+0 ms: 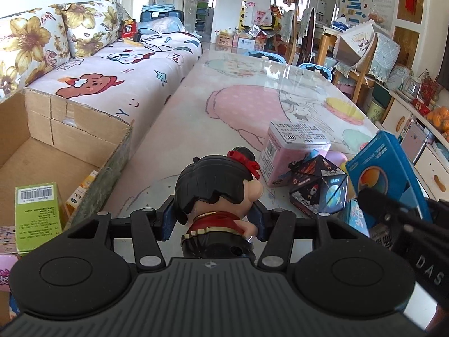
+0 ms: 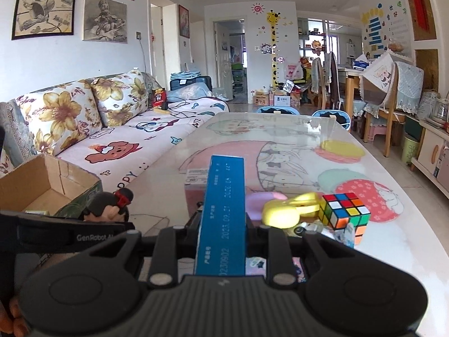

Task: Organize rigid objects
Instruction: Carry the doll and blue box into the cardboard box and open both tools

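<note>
Left claw (image 1: 214, 219) pinching doll figurine (image 1: 217, 193) above table (image 1: 196, 118), cardboard box (image 1: 70, 129) leftward; right claw (image 2: 221, 224) clamped on blue box (image 2: 224, 213), Rubik's cube (image 2: 345, 213) rightward.

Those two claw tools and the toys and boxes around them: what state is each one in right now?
Left gripper: shut on the doll.
Doll: upright, held.
Right gripper: shut on the blue box.
Blue box: held on its narrow edge.
Cardboard box: open, green carton inside.
Pink box: tilted on the table.
Rubik's cube: scrambled, on the table.
</note>
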`<state>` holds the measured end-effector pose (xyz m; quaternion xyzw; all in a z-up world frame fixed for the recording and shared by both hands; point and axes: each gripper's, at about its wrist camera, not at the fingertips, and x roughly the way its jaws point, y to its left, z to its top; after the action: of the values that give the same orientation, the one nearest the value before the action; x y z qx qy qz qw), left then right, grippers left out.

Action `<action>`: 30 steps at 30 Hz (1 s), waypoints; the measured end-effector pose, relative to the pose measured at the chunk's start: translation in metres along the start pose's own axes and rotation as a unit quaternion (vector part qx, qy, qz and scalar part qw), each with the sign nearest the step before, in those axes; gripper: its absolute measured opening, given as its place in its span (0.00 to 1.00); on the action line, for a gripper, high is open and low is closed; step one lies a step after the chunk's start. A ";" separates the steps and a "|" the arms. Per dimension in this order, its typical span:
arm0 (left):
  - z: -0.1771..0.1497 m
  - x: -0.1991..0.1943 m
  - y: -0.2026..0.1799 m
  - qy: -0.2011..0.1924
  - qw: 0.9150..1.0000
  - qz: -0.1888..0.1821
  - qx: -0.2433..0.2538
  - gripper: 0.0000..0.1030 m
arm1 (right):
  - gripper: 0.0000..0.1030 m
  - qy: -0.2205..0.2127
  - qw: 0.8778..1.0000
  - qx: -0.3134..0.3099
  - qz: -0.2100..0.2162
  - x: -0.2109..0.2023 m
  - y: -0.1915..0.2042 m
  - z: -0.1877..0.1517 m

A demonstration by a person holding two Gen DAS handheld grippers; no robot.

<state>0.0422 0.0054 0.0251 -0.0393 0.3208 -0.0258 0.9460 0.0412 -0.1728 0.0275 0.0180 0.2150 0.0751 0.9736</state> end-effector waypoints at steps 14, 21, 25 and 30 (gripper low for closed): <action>0.008 -0.015 0.018 -0.041 0.998 0.016 -0.051 0.64 | 0.23 -0.008 0.998 -0.038 0.040 0.001 0.047 0.005; 0.011 -0.016 0.023 -0.056 0.994 0.035 -0.085 0.64 | 0.23 -0.009 0.996 -0.065 0.063 0.005 0.077 0.006; 0.012 -0.020 0.027 -0.066 0.992 0.051 -0.096 0.64 | 0.23 -0.008 0.994 -0.076 0.073 0.010 0.095 0.010; 0.011 -0.025 0.032 -0.070 0.988 0.073 -0.115 0.64 | 0.23 -0.003 0.992 -0.092 0.087 0.017 0.116 0.016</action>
<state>0.0300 0.0401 0.0455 -0.1263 0.2569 0.0836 0.9545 0.0474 -0.0551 0.0426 -0.0528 0.2013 0.1792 0.9616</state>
